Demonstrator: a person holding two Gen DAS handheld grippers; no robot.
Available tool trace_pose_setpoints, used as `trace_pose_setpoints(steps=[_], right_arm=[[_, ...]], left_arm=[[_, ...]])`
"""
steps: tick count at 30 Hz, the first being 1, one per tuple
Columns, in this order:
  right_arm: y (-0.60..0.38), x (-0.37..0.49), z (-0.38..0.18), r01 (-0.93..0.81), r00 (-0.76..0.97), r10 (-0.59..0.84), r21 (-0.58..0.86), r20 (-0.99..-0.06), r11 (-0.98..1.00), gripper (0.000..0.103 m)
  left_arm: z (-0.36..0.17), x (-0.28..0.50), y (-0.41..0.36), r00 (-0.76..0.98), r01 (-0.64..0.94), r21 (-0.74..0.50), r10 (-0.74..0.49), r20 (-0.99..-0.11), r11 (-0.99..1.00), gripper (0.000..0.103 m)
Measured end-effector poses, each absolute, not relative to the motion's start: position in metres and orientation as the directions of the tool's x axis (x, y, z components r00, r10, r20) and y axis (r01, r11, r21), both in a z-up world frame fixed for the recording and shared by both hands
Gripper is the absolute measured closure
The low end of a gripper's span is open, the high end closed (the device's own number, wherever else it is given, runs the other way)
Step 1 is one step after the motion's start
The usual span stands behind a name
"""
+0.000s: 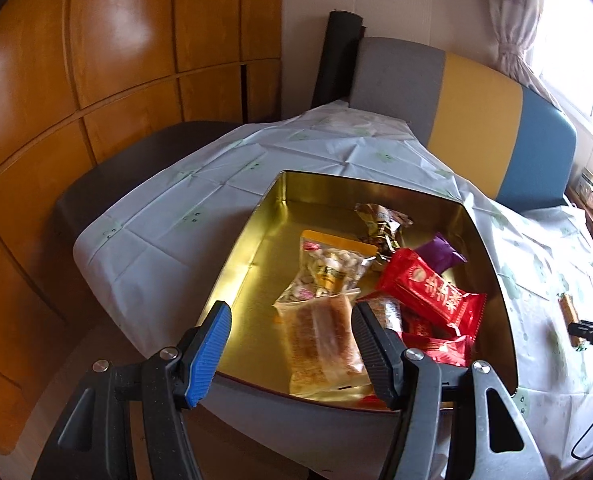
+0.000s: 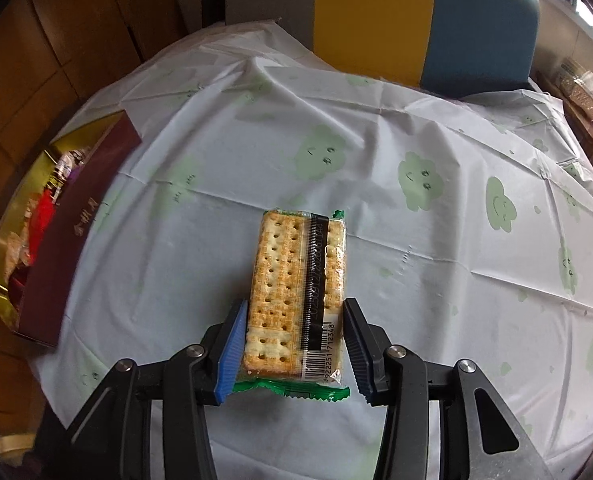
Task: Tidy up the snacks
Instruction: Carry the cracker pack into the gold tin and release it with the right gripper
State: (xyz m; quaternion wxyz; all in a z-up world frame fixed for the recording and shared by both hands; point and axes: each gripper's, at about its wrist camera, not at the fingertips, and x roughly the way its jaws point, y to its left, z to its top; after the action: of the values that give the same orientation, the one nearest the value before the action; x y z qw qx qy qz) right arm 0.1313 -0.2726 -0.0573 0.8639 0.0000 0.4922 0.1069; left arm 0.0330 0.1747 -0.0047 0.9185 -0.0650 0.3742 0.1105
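Left gripper (image 1: 292, 344), right gripper (image 2: 292, 346): black linkage arms, silver pivot screws, one blue ribbed pad, one black.

We hold our left gripper (image 1: 292, 344) with jaws spread wide and nothing between them; our right gripper (image 2: 292, 344) has both pads flanking a cracker packet (image 2: 296, 292).
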Motion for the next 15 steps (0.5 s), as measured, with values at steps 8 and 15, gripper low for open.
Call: trace_pose_setpoints(steps=[8,15], right_arm=[[-0.156,0.121,-0.004,-0.443,0.487,0.383,0.156,-0.784,0.883,0.056],[-0.04,0.116,-0.001,-0.612,0.395,0.47,0.156,-0.789,0.776,0.056]], left_arm=[[-0.004,0.029,0.187,0.706,-0.271,-0.074,0.146,-0.693,0.96,0.04],[-0.003,0.024,0.198,0.712,-0.287,-0.099,0.143,-0.687,0.953,0.04]])
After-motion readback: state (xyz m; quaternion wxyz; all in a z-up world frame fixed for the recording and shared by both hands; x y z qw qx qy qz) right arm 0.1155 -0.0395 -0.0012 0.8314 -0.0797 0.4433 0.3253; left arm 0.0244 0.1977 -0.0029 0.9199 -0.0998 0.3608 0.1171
